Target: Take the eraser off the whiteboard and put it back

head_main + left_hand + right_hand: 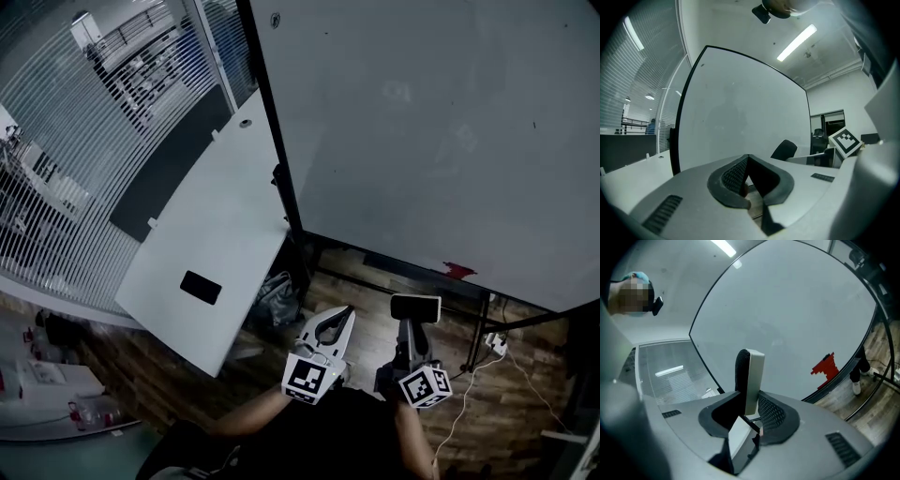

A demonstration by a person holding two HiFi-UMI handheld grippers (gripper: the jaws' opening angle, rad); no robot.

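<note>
the right gripper [749, 411] holds the eraser [751, 376] off the whiteboard [422, 141], in front of the board's lower edge and not touching it. its jaws are clamped on the eraser's lower end, and most of the block stands up past them. the left gripper [748, 161] is empty, jaws together, alongside. a small red piece [824, 367] sits near the board's bottom rim.

the eraser looks light and stiff: a pale hard shell on one side and a dark felt pad on the other. the felt side probably gives the pad some bite, while the smooth shell is the likelier side to slip. with the hold so low, the free end could pivot when pressed to the board. a grip nearer the middle, across the thin faces, would likely steady it for going back on flat.
</note>
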